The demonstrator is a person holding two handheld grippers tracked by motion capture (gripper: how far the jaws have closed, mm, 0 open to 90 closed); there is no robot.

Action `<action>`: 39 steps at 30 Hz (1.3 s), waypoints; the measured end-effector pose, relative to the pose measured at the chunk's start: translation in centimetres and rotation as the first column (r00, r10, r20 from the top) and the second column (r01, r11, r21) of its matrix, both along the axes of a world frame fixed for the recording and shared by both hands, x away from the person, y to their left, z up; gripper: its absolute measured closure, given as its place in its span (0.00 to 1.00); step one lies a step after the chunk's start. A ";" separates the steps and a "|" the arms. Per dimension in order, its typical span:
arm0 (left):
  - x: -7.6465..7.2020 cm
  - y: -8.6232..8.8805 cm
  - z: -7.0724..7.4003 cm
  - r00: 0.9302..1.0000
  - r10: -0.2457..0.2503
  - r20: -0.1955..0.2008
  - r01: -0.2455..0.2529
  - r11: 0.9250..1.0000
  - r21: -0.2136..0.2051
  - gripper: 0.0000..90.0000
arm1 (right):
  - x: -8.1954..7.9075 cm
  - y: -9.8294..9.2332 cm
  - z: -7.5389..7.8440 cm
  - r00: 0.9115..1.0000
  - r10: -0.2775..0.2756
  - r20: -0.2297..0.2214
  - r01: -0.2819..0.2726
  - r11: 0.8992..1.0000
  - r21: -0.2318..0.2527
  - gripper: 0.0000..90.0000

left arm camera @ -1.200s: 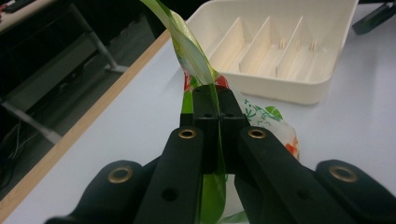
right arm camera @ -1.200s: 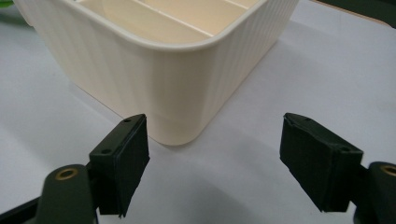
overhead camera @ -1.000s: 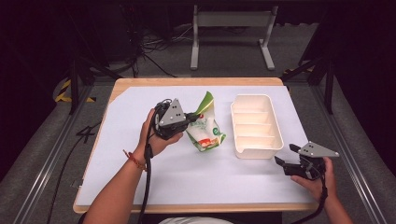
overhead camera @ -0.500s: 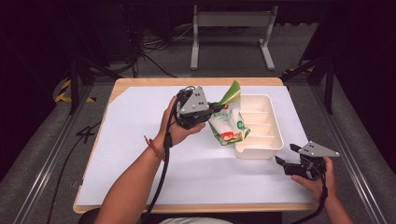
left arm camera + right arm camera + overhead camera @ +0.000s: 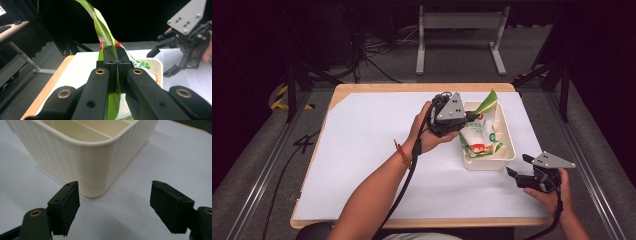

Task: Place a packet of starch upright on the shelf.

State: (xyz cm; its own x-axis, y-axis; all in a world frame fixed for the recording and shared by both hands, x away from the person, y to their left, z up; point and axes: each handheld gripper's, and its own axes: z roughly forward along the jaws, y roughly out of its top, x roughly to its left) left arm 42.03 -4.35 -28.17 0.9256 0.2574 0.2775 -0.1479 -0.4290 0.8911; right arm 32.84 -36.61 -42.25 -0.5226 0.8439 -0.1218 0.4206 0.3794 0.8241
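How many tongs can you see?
2. The left tongs are over the cream tray, pinching a green snack bag. The right tongs are open on the table, near the tray's corner.

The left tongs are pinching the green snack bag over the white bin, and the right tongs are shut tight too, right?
Not quite. The right tongs are open, holding nothing, as the right gripper view shows. The left tongs do pinch the green snack bag over the white bin.

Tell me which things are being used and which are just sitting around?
Being used:
left gripper, shut on the green snack bag
cream divided tray, under the bag

Just around:
right gripper, open, beside the tray
metal stand and cables on the floor
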 end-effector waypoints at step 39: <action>0.7 -4.7 -6.3 0.991 -0.037 -0.126 0.041 0.999 0.028 0.98 | 0.1 0.2 -0.1 1.000 0.010 -0.006 -0.010 1.000 -0.010 0.26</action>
